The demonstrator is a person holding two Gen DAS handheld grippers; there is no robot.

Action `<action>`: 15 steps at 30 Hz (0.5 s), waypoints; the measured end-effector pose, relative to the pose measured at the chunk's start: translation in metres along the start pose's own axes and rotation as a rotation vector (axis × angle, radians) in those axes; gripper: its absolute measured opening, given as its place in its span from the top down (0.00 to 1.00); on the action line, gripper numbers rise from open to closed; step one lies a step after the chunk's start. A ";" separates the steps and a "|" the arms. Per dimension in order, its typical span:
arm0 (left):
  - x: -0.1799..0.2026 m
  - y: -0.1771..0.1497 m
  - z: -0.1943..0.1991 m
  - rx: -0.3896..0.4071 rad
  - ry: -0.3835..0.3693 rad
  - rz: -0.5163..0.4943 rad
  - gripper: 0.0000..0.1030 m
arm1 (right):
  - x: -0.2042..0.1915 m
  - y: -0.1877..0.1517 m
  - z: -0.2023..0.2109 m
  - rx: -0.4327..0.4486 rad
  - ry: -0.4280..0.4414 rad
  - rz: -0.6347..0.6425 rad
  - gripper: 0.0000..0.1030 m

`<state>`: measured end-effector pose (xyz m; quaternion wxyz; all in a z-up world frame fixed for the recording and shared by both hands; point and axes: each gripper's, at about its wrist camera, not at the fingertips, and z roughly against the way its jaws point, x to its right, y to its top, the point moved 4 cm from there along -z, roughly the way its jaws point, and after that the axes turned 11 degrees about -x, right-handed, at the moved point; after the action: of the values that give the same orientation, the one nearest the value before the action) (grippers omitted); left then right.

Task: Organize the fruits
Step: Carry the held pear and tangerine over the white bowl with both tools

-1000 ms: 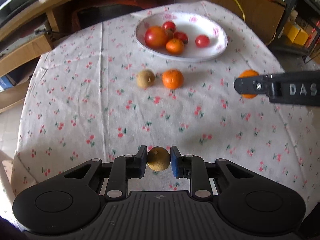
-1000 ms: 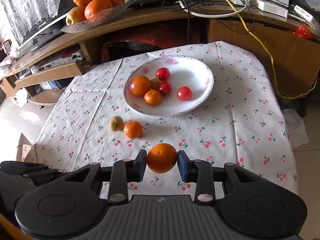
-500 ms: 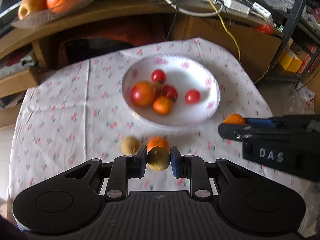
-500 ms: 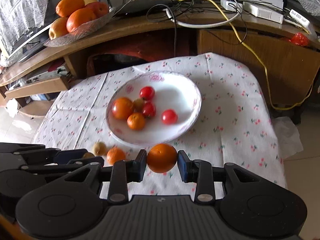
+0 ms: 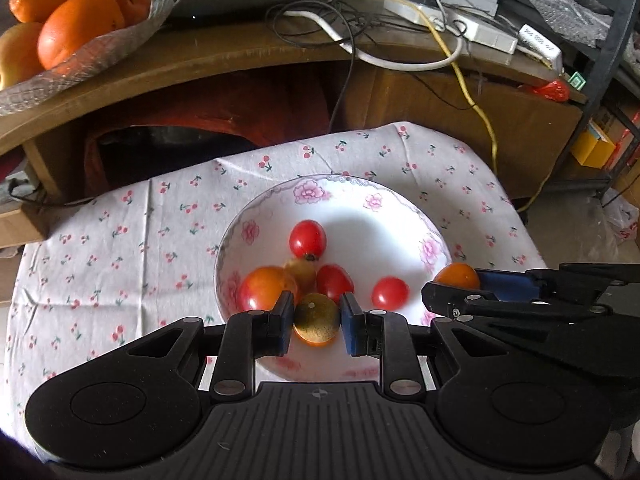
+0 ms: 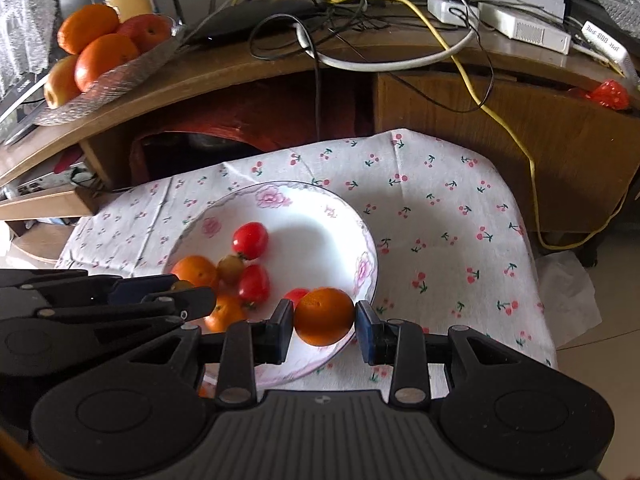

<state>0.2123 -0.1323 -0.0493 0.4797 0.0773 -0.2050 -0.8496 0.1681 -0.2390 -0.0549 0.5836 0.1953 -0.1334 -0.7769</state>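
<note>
My left gripper (image 5: 316,318) is shut on a small brownish-yellow round fruit (image 5: 316,316) and hangs over the near rim of the white flowered plate (image 5: 400,200). My right gripper (image 6: 323,322) is shut on an orange mandarin (image 6: 324,316) above the plate's (image 6: 320,216) right front edge. In the plate lie red cherry tomatoes (image 5: 307,238), a large orange-red tomato (image 5: 266,288), a small brown fruit (image 5: 300,272) and a mandarin (image 6: 224,314). Seen from the left wrist, the right gripper (image 5: 452,284) comes in from the right with its mandarin (image 5: 458,276).
A cherry-print tablecloth (image 5: 120,248) covers the small table, which ends just behind the plate. Behind it stands a wooden desk (image 5: 240,56) with cables and a glass dish (image 5: 100,52) of oranges and apples. On the floor to the right lies a white bag (image 6: 568,280).
Both grippers have moved forward from over the tablecloth to over the plate, each still holding its fruit. The two loose fruits on the cloth have dropped out of view.
</note>
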 end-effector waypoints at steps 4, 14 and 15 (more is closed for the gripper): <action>-0.001 0.008 -0.008 -0.005 0.014 -0.001 0.70 | 0.004 0.008 -0.012 -0.012 0.002 -0.008 0.66; -0.003 0.016 -0.014 0.006 0.012 0.023 0.70 | 0.009 0.019 -0.023 -0.008 0.030 -0.039 0.65; -0.004 0.017 -0.014 0.005 0.007 0.027 0.70 | 0.010 0.020 -0.023 -0.009 0.033 -0.043 0.65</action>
<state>0.2321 -0.1406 -0.0554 0.4916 0.0789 -0.2065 -0.8423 0.1930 -0.2536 -0.0683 0.5696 0.2082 -0.1160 -0.7866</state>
